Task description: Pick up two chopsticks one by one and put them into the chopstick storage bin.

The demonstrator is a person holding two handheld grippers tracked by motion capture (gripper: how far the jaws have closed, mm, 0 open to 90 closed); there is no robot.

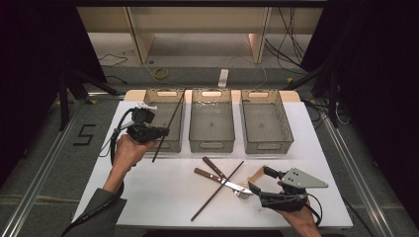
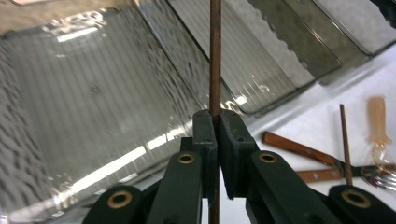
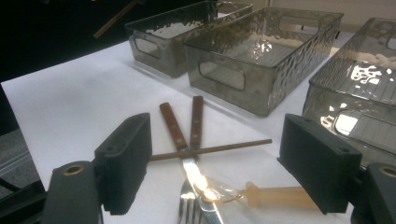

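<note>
The left gripper [image 1: 157, 132] has its jaws clamped tight on a chopstick [image 2: 215, 56], gripped a little below the middle; the stick slants up over the left basket [image 1: 164, 100] near the far left corner of the desk [image 1: 148, 192]. It is thin, stiff, light wood, likely to pivot or slip in the pads, so a hold near the middle seems wisest. The right gripper [image 3: 215, 163] stands wide open and holds nothing, near the right front edge; between its jaws lie a second chopstick [image 3: 210, 150], a knife [image 3: 175, 128], a fork [image 3: 195, 122] and a pale-handled spoon [image 3: 275, 196].
</note>
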